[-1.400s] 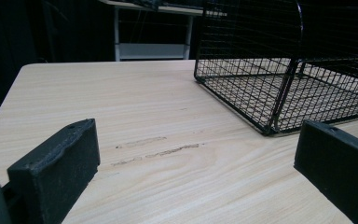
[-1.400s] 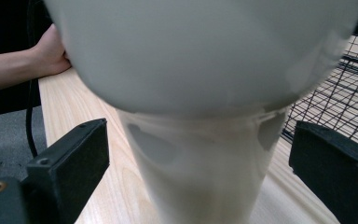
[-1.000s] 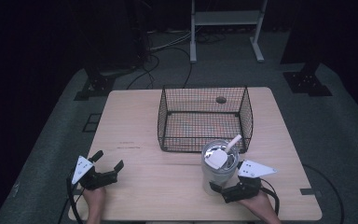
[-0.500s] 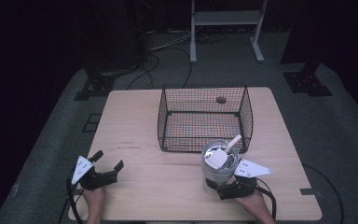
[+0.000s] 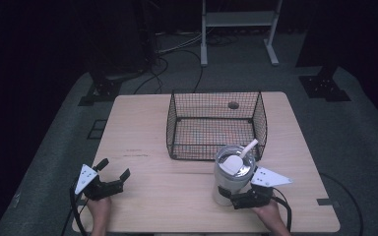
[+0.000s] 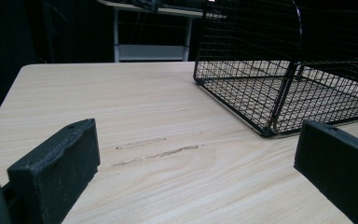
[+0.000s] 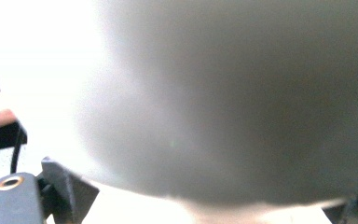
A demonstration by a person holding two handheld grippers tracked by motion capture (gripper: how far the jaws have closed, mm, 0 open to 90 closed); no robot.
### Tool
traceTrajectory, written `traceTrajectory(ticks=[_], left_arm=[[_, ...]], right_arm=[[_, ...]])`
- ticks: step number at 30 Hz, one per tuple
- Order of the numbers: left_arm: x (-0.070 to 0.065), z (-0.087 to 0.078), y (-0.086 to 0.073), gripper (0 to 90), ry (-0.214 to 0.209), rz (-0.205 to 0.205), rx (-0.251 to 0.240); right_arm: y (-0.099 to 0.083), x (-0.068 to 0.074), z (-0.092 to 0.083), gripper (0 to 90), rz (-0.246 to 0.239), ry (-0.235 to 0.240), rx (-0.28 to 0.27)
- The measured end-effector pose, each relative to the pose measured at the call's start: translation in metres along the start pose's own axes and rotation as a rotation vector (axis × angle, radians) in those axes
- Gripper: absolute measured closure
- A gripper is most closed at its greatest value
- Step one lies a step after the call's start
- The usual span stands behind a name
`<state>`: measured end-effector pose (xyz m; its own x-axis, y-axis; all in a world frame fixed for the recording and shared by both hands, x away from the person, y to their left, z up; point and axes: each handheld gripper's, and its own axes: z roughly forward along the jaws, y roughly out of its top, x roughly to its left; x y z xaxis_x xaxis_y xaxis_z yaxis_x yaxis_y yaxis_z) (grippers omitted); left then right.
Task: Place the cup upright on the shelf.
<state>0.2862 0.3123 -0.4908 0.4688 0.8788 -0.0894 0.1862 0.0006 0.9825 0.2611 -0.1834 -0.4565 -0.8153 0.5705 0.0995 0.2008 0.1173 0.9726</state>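
A pale grey cup [image 7: 242, 102] stands very close to the camera, its curved wall blurred and shaded, darker toward the right and washed out to white at the left. Below it, the right gripper [image 7: 205, 210] has its jaws spread to either side of the cup's base (whether they touch it cannot be told). A dark cable [image 7: 15, 149] hangs at the left edge.

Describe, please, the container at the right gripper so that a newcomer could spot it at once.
Start at the black wire basket on the wooden table. Just in front of its near right corner stands a pale cylindrical tumbler, with the right gripper at its base. It alone has a shiny metal rim and a white scoop inside.
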Motion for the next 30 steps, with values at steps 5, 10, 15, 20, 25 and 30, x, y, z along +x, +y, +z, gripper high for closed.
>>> traceTrajectory(ticks=[5, 10, 15, 20, 25, 30], left_arm=[[-0.001, 0.001, 0.000, 0.0, 0.003, 0.011, 0.008], [-0.001, 0.000, 0.000, 0.0, 0.001, 0.008, 0.006], [0.000, 0.000, 0.000, 0.0, -0.001, 0.009, 0.007], [0.000, 0.000, 0.000, 0.0, -0.003, 0.005, 0.003], [0.000, 0.000, 0.000, 0.0, -0.004, 0.005, -0.001], [0.000, 0.000, 0.000, 0.0, -0.005, 0.011, 0.002]], right_arm=[[0.019, -0.004, -0.003, 9.4, -0.022, -0.008, -0.027], [0.047, -0.015, 0.001, 9.3, -0.032, 0.020, -0.053], [0.072, -0.024, 0.009, 9.3, -0.055, 0.044, -0.064], [0.088, -0.030, 0.019, 9.3, -0.068, 0.056, -0.057], [0.096, -0.032, 0.027, 9.3, -0.075, 0.068, -0.051], [0.103, -0.035, 0.035, 9.3, -0.070, 0.081, -0.039]])
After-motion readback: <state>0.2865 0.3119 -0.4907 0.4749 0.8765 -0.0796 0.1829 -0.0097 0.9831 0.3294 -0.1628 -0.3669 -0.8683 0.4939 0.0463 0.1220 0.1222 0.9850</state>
